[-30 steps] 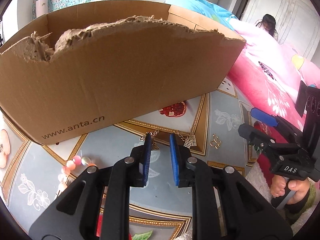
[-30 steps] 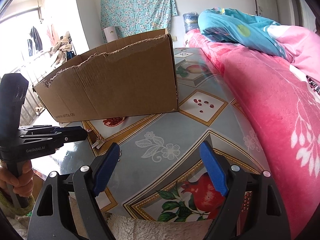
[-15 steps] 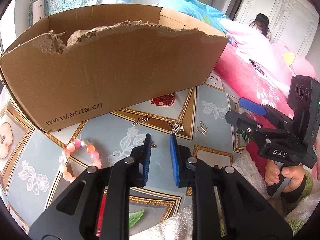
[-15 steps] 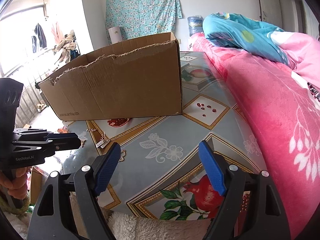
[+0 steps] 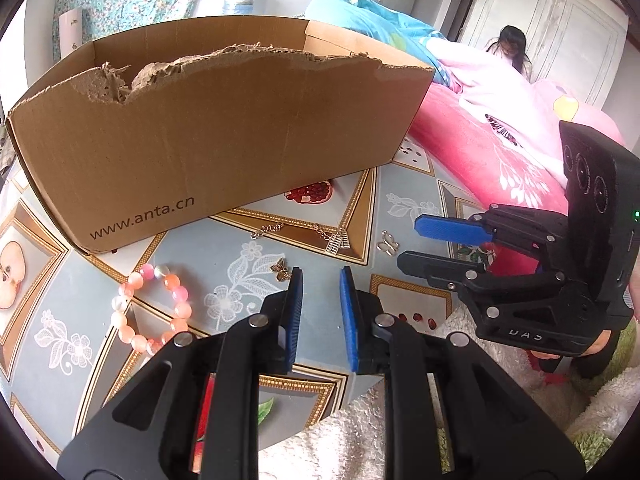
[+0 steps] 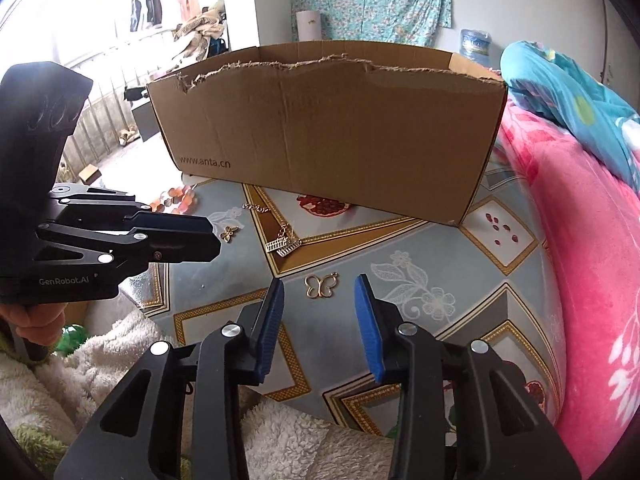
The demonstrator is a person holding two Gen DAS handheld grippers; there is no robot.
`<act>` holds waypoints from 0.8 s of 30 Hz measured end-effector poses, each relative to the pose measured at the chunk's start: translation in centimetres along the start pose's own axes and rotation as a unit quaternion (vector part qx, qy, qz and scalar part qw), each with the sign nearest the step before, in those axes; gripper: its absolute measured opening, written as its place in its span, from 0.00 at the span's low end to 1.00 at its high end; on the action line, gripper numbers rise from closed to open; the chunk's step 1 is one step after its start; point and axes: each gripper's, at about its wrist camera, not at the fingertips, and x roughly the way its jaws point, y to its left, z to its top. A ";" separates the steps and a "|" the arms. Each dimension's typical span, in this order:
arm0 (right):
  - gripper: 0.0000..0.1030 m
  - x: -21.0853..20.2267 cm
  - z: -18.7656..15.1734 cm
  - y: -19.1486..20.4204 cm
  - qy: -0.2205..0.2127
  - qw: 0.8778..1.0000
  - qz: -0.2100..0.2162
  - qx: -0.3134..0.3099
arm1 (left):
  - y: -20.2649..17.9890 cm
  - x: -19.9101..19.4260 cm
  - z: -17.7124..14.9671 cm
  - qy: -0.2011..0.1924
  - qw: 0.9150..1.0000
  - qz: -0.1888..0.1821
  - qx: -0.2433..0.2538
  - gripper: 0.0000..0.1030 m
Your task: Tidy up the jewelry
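Right hand-held gripper [image 6: 319,307], jaws just narrowed and empty, poised over light, thin, slippery gold butterfly charm [image 6: 321,285] lying flat on desk [image 6: 400,240]; likely best pinched across its wings.

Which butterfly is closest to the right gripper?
The shiny gold outline butterfly, lying on the table just ahead of the right gripper. The other butterfly is smaller, darker bronze, and lies farther left, near the left gripper.

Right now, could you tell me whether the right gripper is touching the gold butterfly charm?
Apart. In the right wrist view the right gripper has nothing between its blue pads, and the gold butterfly charm lies flat on the tablecloth beyond their tips.
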 end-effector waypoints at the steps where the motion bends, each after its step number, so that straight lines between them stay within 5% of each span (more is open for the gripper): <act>1: 0.34 0.2 0.0 -0.1 0.007 1.000 0.000 0.004 | 0.0 0.0 -0.1 -0.001 1.000 -0.003 -0.001 0.17; 16: 0.31 1.0 0.5 0.8 0.037 0.996 0.058 0.052 | 0.5 0.0 -0.6 -0.006 1.000 -0.017 -0.012 0.17; 24: 0.31 0.4 1.1 0.7 0.031 0.999 0.016 0.010 | 0.9 -0.4 -0.7 -0.013 1.000 -0.020 -0.012 0.17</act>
